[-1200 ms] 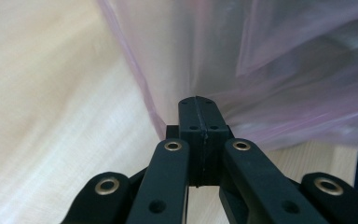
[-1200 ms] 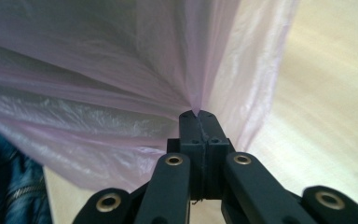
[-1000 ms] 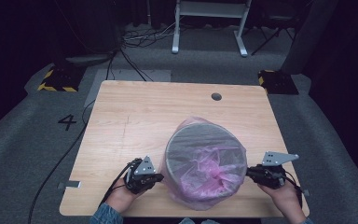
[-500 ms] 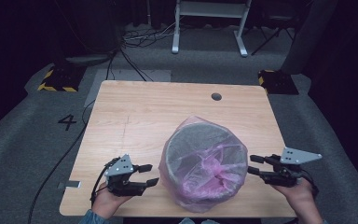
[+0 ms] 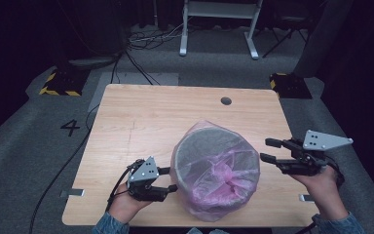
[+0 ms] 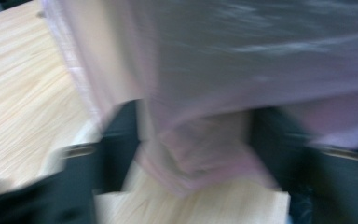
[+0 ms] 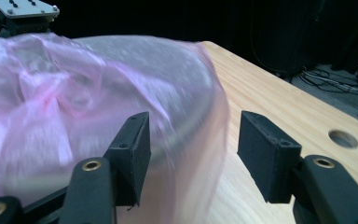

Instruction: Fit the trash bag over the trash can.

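A round grey bin [image 5: 218, 168] with a pink bag [image 5: 224, 195] over it stands low and middle in the high view, on a light wooden table [image 5: 141, 122] with a small hole [image 5: 226, 101]. All around is grey floor [image 5: 24, 146] and dark room.

The left gripper [image 5: 166, 179] has just been closing beside the bin (its own view is blurry, with bag between the jaws); I cannot tell if it pinches. The right gripper [image 5: 268, 150] has just been opening, let go, off the table's right edge.

1 bin [image 5: 217, 161] w/ 1 pink bag [image 5: 224, 183], 2 grippers: left [image 5: 167, 179], right [image 5: 269, 150], on 1 table [image 5: 141, 117].
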A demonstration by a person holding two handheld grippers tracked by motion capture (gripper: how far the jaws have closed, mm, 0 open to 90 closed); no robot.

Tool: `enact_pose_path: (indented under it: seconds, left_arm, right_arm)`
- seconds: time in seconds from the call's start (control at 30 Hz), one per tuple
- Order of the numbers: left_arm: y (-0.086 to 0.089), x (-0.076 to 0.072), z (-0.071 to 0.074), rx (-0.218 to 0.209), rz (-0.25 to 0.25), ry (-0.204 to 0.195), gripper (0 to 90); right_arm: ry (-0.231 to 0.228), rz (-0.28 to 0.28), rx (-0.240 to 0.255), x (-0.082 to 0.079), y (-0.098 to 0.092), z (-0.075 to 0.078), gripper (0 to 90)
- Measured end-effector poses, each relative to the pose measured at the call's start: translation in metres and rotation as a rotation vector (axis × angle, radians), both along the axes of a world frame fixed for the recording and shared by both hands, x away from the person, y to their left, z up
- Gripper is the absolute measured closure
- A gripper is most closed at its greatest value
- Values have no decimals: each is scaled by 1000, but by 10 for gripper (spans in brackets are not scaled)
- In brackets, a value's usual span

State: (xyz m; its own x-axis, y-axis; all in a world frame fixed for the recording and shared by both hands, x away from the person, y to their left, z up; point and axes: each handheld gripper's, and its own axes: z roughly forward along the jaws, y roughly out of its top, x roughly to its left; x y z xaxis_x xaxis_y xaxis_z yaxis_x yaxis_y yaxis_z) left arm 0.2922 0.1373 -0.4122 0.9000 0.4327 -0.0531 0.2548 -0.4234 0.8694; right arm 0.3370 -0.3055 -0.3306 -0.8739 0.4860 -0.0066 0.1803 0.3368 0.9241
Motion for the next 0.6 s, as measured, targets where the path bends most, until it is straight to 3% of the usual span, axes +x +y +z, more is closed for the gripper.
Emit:
enact_pose_path:
  seconds: [0.1,0.13,0.23,0.33,0.5,0.6]
  left_arm:
    - [3,-2,4,-15,11,-26,863]
    - [5,-3,6,-27,17,-35,896]
    - [9,-4,14,-36,60,-76,900]
    - [15,-4,20,-54,109,-97,900]
    - [29,-2,23,-101,154,-90,900]
    - [34,1,26,-110,182,-96,900]
  right_arm:
    - [-4,28,-17,5,13,5,434]
    - [-7,39,-19,5,16,6,434]
    - [-7,71,-30,7,28,8,451]
    - [-14,57,-96,14,37,6,552]
    - [7,45,-121,25,42,7,896]
    - [5,26,-126,34,46,9,899]
